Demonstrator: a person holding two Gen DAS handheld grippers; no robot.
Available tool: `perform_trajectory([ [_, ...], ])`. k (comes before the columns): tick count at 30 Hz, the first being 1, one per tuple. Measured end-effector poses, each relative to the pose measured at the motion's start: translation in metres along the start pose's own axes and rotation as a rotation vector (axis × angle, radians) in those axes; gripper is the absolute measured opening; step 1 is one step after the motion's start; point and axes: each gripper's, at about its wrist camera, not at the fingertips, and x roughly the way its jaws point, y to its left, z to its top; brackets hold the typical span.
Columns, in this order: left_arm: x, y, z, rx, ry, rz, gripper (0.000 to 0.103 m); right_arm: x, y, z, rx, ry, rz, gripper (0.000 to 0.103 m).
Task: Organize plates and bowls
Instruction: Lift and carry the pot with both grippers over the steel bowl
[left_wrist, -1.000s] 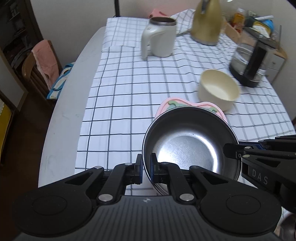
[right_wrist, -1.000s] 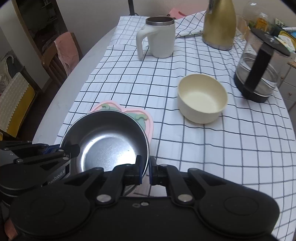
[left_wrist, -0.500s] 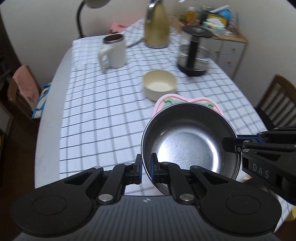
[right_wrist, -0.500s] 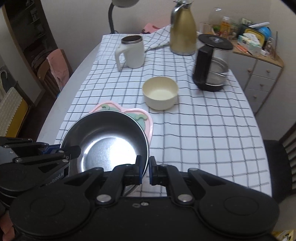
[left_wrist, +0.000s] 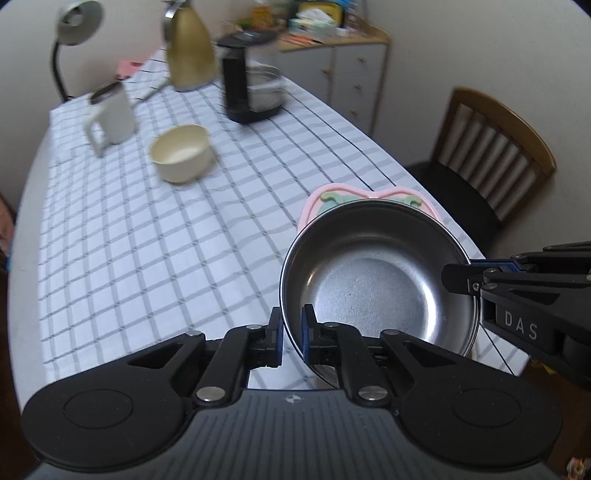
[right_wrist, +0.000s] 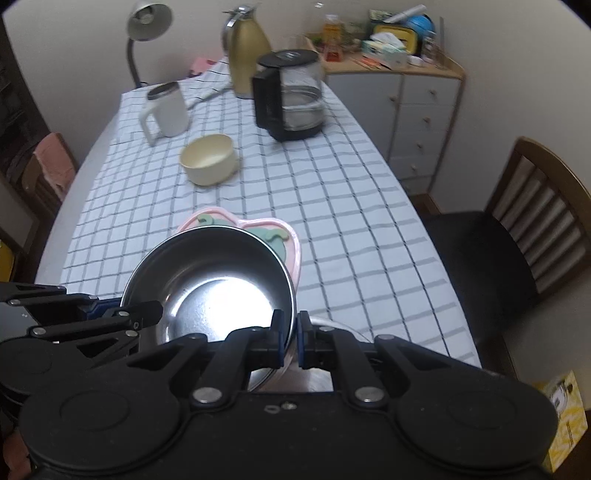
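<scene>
Both grippers hold a steel bowl (left_wrist: 369, 295) (right_wrist: 214, 295) above the near right part of the checked table (left_wrist: 147, 258). My left gripper (left_wrist: 291, 325) is shut on the bowl's left rim. My right gripper (right_wrist: 291, 336) is shut on its right rim and also shows in the left wrist view (left_wrist: 458, 280). A pink plate with green trim (left_wrist: 332, 194) (right_wrist: 288, 236) sticks out from under the bowl's far side and travels with it. Farther back, a cream bowl (left_wrist: 181, 153) (right_wrist: 208, 158) stands alone on the cloth.
At the table's far end stand a white mug (right_wrist: 166, 110), a gold thermos (right_wrist: 247, 51), a glass coffee pot (right_wrist: 295, 103) and a desk lamp (right_wrist: 147, 18). A wooden chair (right_wrist: 517, 240) stands to the right, with a cluttered drawer cabinet (right_wrist: 424, 110) behind it.
Both grippers have carried the steel bowl and pink plate back and to the right, away from the cream bowl. The views have rolled, and the chair and cabinet have come into sight.
</scene>
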Motion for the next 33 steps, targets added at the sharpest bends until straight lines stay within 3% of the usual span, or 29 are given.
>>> perform_trajectory([
  [12, 0.047, -0.05, -0.027, 0.049, 0.086, -0.021, 0.008, 0.026, -0.058, -0.052, 0.098, 0.08, -0.038, 0.007],
  [33, 0.08, -0.047, -0.041, 0.046, 0.124, -0.018, 0.008, 0.062, -0.064, -0.072, 0.119, 0.141, -0.023, 0.007],
])
